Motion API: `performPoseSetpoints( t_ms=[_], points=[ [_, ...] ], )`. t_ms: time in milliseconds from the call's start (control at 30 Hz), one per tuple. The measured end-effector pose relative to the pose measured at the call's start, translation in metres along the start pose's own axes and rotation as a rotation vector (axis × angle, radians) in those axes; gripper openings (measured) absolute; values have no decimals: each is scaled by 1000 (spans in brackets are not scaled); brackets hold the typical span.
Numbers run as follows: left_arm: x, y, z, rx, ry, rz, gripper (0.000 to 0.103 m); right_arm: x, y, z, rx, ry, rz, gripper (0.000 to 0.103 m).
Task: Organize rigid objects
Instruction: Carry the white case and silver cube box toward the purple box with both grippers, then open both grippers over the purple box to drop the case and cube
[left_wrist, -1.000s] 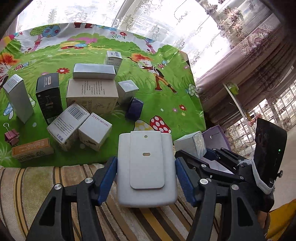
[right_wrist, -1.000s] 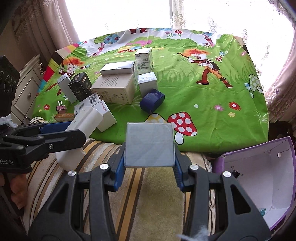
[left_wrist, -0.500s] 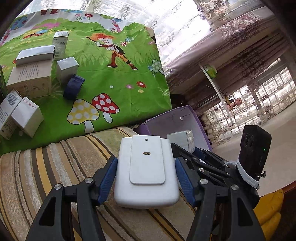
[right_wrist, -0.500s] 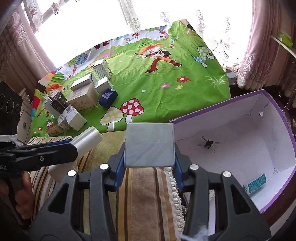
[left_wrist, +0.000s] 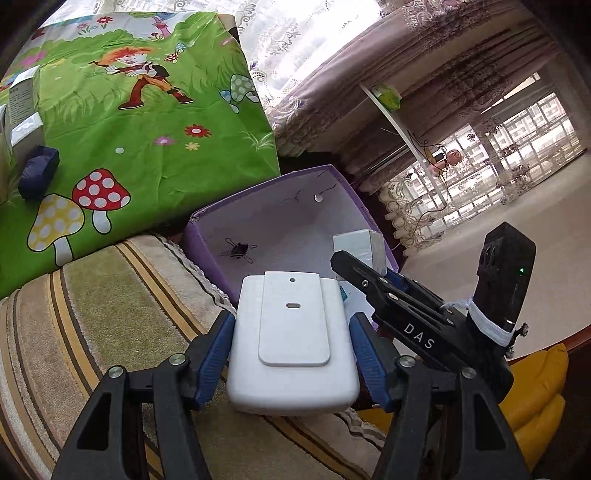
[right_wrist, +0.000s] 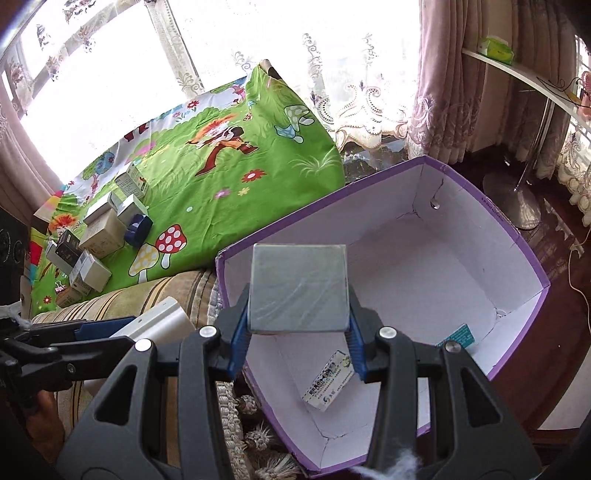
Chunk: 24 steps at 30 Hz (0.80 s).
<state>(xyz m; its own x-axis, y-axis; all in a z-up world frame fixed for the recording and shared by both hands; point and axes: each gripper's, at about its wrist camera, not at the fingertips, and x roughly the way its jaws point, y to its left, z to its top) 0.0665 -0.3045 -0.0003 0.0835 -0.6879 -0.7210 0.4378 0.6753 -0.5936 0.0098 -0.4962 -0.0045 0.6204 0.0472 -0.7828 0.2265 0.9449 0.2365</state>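
White case (left_wrist: 293, 343) pinched by left gripper (left_wrist: 293, 354), long axis up-frame, base hidden; right gripper (right_wrist: 298, 325) pinches grey box (right_wrist: 298, 288) above purple bin (right_wrist: 524, 254).

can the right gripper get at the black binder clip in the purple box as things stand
Probably not: the right gripper is already shut on a grey box. The binder clip lies uncovered in the purple box.

Purple bin (right_wrist: 524, 258) white inside, silver box (right_wrist: 298, 288), white case (left_wrist: 293, 343), green cartoon cloth (left_wrist: 147, 122), striped cushion (left_wrist: 92, 306)
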Motion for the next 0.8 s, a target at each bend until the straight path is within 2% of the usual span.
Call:
performPoseSetpoints(
  t_ms=[133,200,300,433,667,800],
  points=[
    [10,-11,1,36,11,-9,64,-6,-21,0,50,-22,-26,49],
    [11,-15,2,48,11,-17,70,-7,-28,0,67,-26,-37,53],
    [11,-19,1,68,-5,-23,85,-10,-34,0,81,-38,-59,79],
    [11,-23,-1,102,-21,-20,85,-15,-36,0,77,-57,-62,90],
    [-8,-31,-6,178,-83,-61,85,-15,-32,0,66,-63,-32,91],
    [-20,-27,-8,185,-91,-39,85,-17,-27,1,55,-67,-28,91]
  ],
)
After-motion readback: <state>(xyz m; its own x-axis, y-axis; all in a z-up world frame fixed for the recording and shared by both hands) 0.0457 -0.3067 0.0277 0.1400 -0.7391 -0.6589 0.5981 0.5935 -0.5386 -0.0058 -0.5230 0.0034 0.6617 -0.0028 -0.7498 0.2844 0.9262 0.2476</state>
